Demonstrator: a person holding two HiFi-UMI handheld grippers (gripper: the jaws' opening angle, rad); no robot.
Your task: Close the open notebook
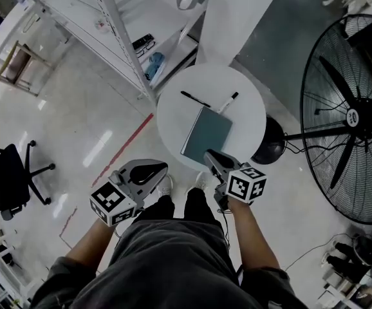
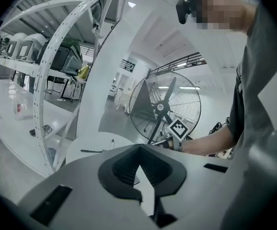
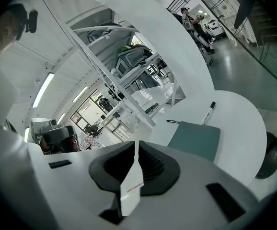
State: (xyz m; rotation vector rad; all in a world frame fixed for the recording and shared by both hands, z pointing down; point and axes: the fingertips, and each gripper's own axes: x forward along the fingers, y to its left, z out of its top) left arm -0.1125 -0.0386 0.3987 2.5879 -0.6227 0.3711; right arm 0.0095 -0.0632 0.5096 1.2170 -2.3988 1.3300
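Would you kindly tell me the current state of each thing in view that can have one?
notebook: closed, flat on the table.
marker: lying down, cap seemingly on.
pen: lying loose beyond the notebook.
fan: blades look still.
left gripper: shut, empty.
right gripper: shut, empty.

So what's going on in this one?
A person stands at a small round table with a gripper in each hand. The notebook lies closed on it, teal cover up, with a pen and a marker just beyond it. Neither gripper touches anything. The right gripper hovers above the table's near edge, jaws together and empty. The left gripper is off to the side over the floor, also shut. The closing looks done.
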